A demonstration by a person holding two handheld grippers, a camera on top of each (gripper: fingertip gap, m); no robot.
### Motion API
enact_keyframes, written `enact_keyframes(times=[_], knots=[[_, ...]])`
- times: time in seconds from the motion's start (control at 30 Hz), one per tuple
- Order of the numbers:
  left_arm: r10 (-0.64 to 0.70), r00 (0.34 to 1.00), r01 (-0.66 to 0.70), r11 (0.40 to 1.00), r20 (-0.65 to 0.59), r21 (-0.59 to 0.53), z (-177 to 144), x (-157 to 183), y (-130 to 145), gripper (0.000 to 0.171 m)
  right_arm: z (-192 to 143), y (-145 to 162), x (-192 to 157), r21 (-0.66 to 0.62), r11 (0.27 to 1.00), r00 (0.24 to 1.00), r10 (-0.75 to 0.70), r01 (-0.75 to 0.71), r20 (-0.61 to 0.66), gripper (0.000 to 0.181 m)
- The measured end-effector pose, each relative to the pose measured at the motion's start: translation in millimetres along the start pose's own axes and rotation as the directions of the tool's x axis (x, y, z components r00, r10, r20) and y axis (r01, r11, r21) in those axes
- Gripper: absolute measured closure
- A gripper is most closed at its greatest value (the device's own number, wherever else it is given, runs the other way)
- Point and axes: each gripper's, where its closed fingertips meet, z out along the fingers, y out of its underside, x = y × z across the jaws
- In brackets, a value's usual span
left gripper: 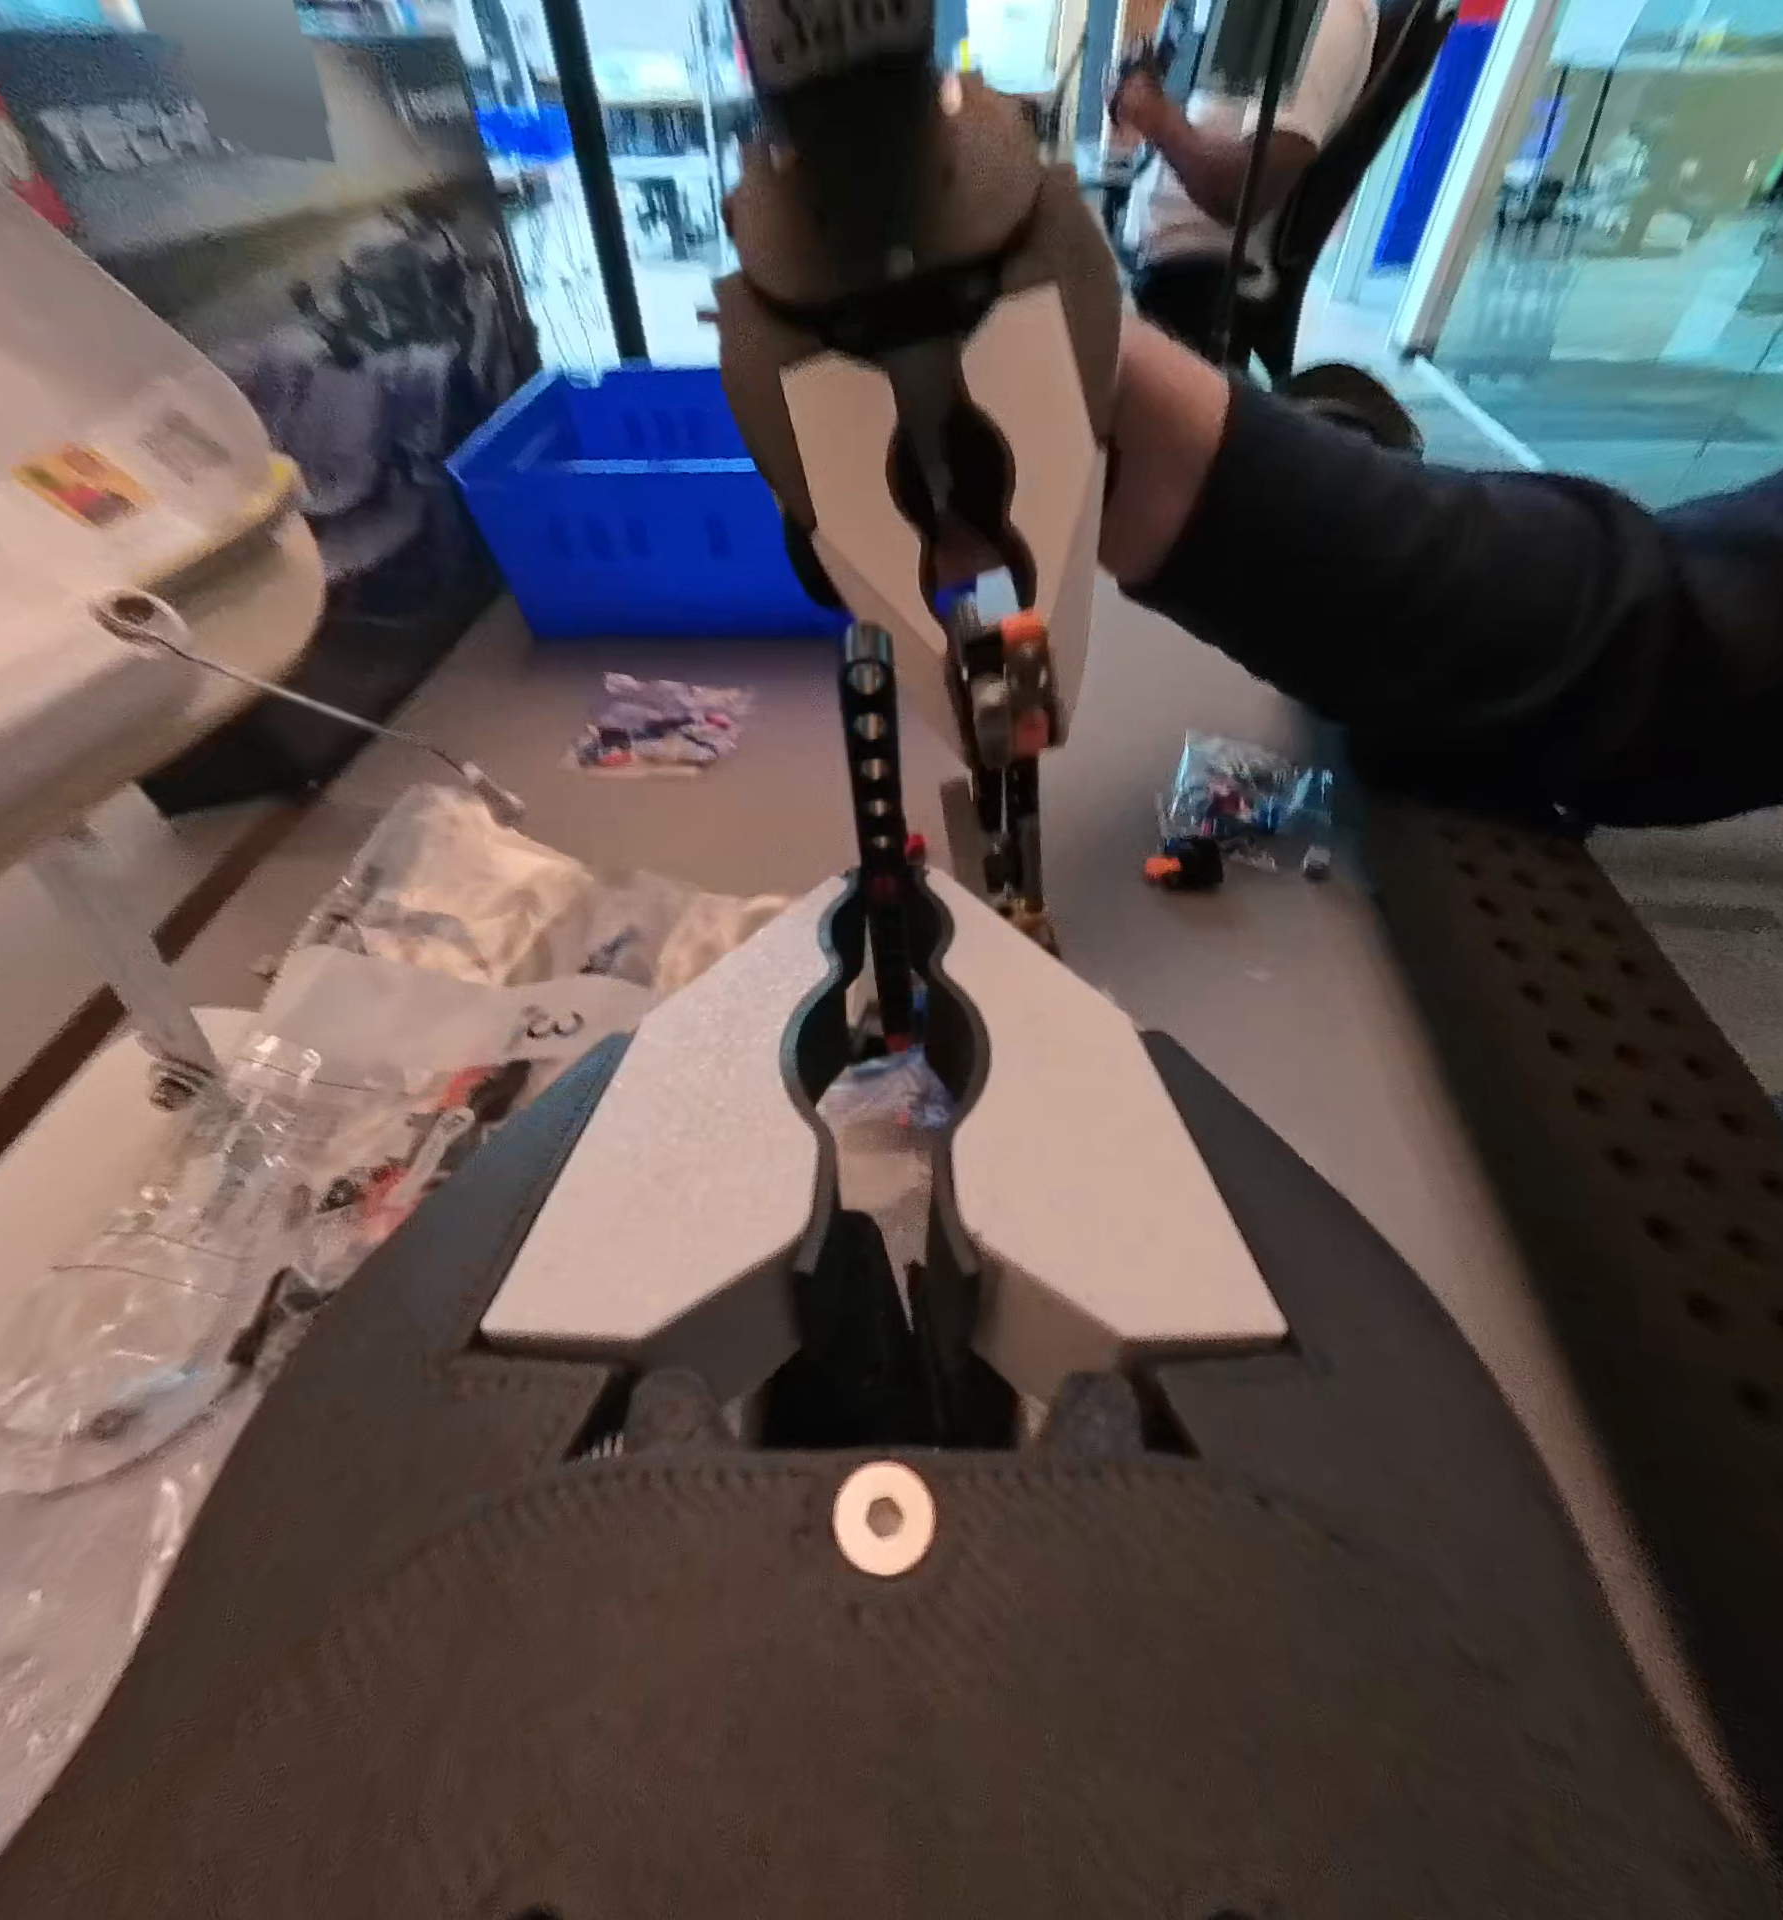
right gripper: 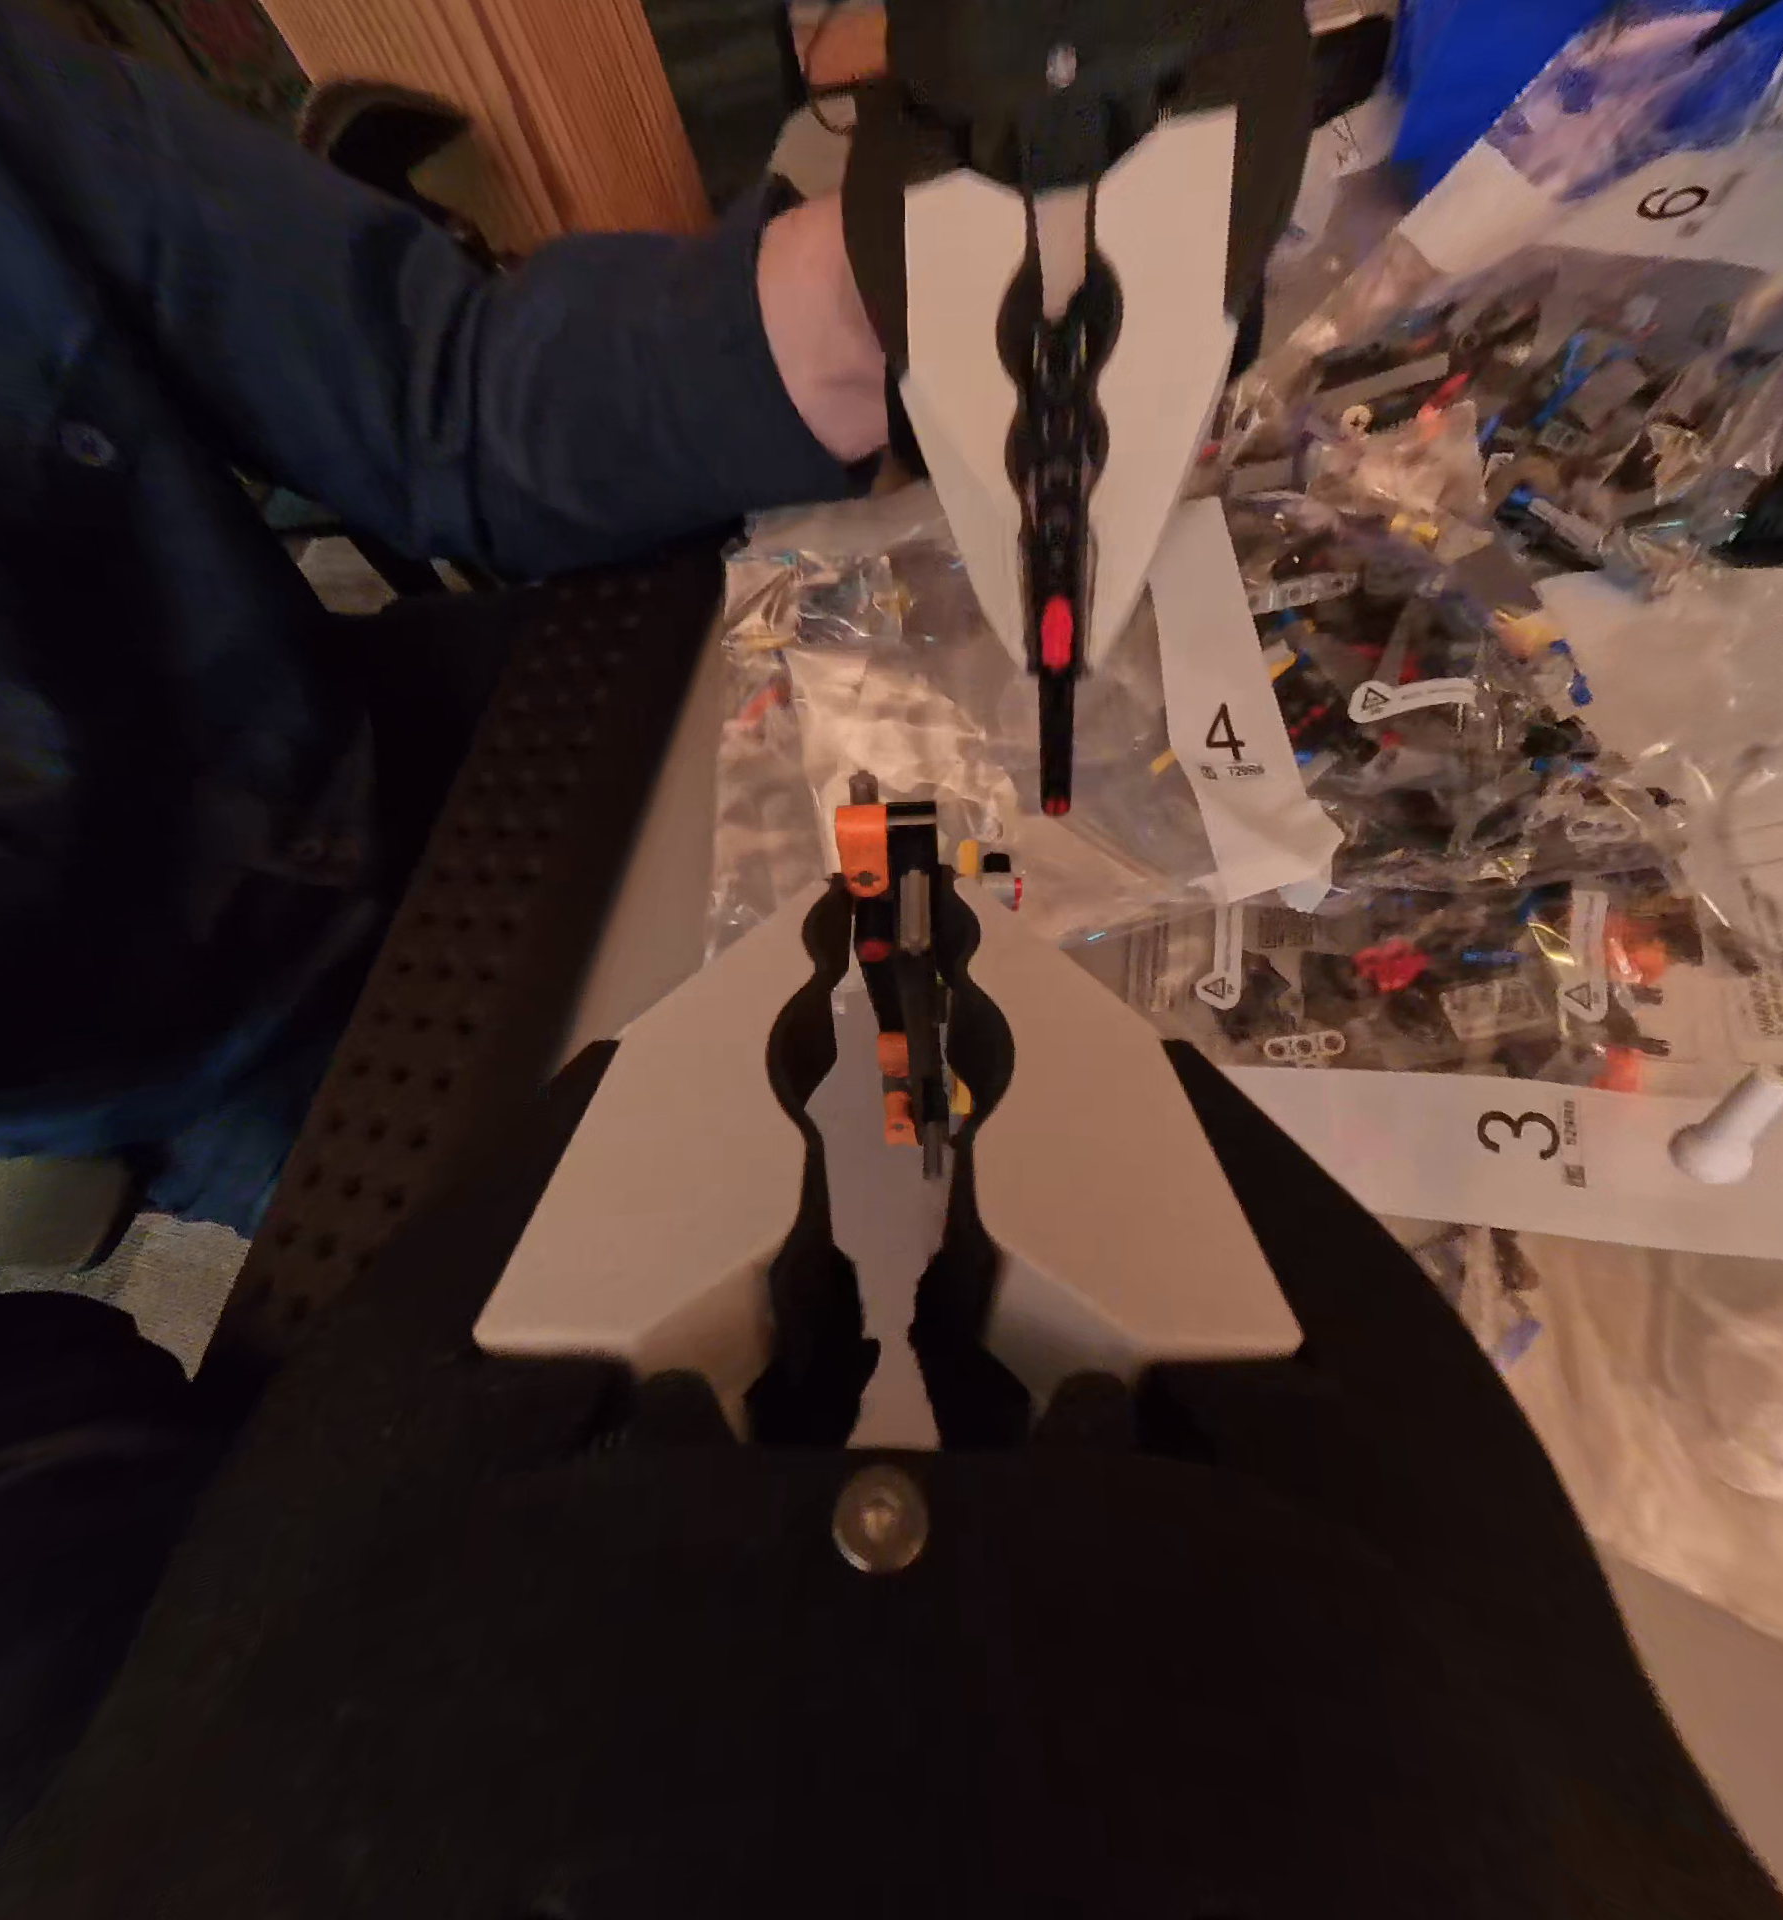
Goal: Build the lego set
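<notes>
Left wrist view showed clear plastic bags point(left gripper: 243, 1091) heaped on the grey tabletop point(left gripper: 1230, 1018), left of the left hand-held gripper point(left gripper: 885, 894). That hand-held gripper was pinching a black beam point(left gripper: 871, 769) with a row of holes, which stood upright from its white fingers point(left gripper: 689, 1122). Behind the beam sat a blue bin point(left gripper: 617, 509), and nearer to it a small flat packet of parts point(left gripper: 658, 724). Just right of the beam, the right hand-held gripper point(left gripper: 1001, 665) came down from above, clamped on a black and orange lego assembly point(left gripper: 1012, 707); beam and assembly were near each other but apart. Farther right of the beam lay a small bag of parts point(left gripper: 1245, 800) and a loose orange and black piece point(left gripper: 1183, 862).

Right wrist view had a dark blue sleeve point(right gripper: 451, 416) to the left of the beam point(right gripper: 1053, 665), the assembly point(right gripper: 892, 935) held below it, and numbered bags of parts point(right gripper: 1489, 623) piled to its right.
</notes>
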Motion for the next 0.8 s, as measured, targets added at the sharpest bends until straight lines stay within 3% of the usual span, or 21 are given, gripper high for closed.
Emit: enact_keyframes(times=[0.33, 0.47, 0.6, 0.8], knots=[[-0.048, 0.996, 0.022, 0.95, -0.078, -0.31, 34.1, 17.2, 59.5, 0.159, -21.4, -9.6, -1.9, 0.105, 0.994, 0.999, -0.03, 0.031, -0.013, 0.168], [-0.059, 0.996, 0.034, 0.951, -0.072, -0.308, 37.5, 16.1, 60.0, 0.139, -21.0, -6.5, 2.0, 0.103, 0.995, 1.0, -0.012, 0.013, -0.014, 0.168], [-0.039, 0.998, 0.025, 0.972, -0.055, -0.235, 36.2, 13.4, 45.2, 0.118, -19.0, -6.9, 2.1, 0.101, 0.995, 1.0, -0.014, 0.015, -0.012, 0.168], [0.025, 0.997, -0.04, 0.973, -0.069, -0.229, 38.2, 19.3, 41.4, 0.144, -9.4, -12.6, -4.5, 0.103, 0.994, 0.999, -0.042, 0.04, 0.025, 0.168]])
